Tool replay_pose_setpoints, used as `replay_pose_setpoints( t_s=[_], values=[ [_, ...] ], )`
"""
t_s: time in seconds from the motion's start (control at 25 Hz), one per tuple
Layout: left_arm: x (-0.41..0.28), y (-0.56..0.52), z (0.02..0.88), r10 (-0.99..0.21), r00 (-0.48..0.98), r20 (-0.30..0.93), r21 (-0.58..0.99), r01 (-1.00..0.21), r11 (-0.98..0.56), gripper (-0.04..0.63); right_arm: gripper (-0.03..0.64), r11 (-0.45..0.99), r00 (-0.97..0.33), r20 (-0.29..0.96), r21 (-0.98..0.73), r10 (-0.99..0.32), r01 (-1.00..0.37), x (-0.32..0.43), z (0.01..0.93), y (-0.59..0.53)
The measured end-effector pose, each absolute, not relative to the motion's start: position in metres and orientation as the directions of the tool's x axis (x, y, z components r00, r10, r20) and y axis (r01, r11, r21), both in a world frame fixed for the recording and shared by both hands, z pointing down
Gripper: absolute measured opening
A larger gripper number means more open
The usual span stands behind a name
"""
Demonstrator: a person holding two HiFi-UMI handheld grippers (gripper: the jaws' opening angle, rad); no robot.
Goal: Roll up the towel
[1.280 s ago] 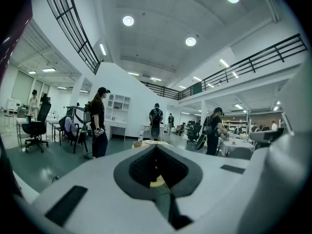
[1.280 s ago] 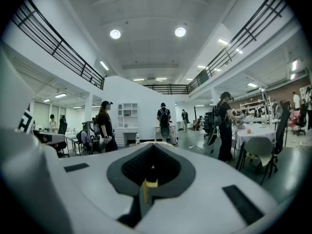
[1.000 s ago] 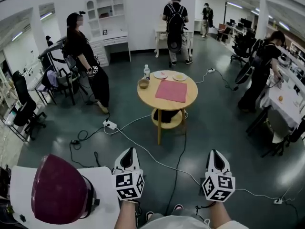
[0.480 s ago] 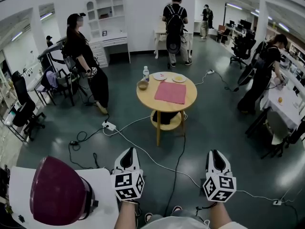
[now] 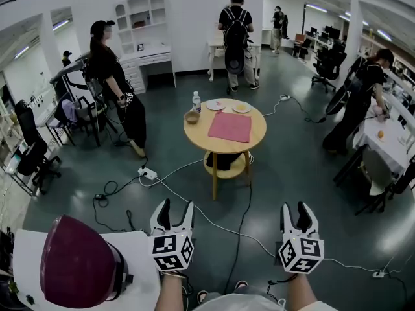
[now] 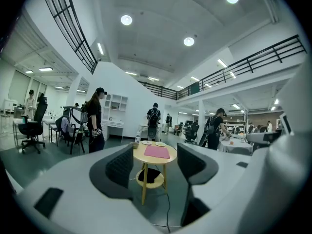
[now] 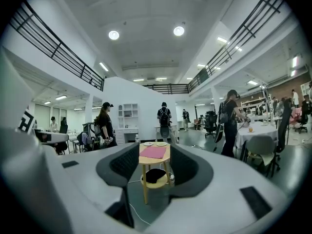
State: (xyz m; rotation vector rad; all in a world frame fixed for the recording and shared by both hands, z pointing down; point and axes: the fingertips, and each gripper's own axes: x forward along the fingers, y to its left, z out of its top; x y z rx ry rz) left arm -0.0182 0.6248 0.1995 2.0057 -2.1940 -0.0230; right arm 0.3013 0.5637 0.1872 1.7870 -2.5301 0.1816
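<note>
A pink towel (image 5: 231,126) lies flat on a round wooden table (image 5: 254,135) in the middle of the room, well ahead of both grippers. It also shows in the left gripper view, towel (image 6: 157,151), and in the right gripper view, towel (image 7: 154,152). My left gripper (image 5: 173,210) and right gripper (image 5: 297,210) hover side by side near the bottom of the head view, far short of the table. Both have just been opening and stand open with nothing between the jaws.
On the table stand a bottle (image 5: 196,101), a bowl (image 5: 192,116) and two plates (image 5: 216,105). Cables (image 5: 194,214) cross the floor between me and the table. A dark red helmet (image 5: 76,261) sits on a white surface at lower left. Several people stand around.
Both grippers' jaws have gone from shut to open. The hands have stayed in place, and the table sits slightly higher in the head view.
</note>
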Motion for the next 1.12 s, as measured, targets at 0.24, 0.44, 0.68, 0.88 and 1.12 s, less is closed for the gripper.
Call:
replay_pose_setpoints(
  t_s=[0.24, 0.44, 0.68, 0.88, 1.12],
  values=[
    [-0.012, 0.618, 0.202, -0.991, -0.078, 0.112, 0.117, -0.989, 0.091, 0.37, 0.289, 0.308, -0.314, 0.093, -0.073, -0.945, -0.949, 0.314, 0.188, 0.558],
    [-0.011, 0.617, 0.199, -0.991, -0.108, 0.08, 0.132, -0.984, 0.117, 0.478, 0.388, 0.284, -0.287, 0.076, -0.045, -0.955, -0.958, 0.324, 0.186, 0.556],
    [-0.006, 0.617, 0.202, -0.99, -0.119, 0.08, 0.122, -0.984, 0.128, 0.53, 0.515, 0.25, -0.249, 0.02, 0.025, -0.968, -0.968, 0.331, 0.179, 0.557],
    [0.003, 0.613, 0.205, -0.988, -0.133, 0.079, 0.112, -0.984, 0.142, 0.551, 0.52, 0.259, -0.259, 0.03, 0.001, -0.965, -0.966, 0.34, 0.186, 0.55],
    [0.009, 0.612, 0.208, -0.978, -0.184, 0.097, 0.093, -0.977, 0.193, 0.549, 0.518, 0.263, -0.264, 0.053, -0.037, -0.963, -0.964, 0.361, 0.197, 0.533]
  ],
)
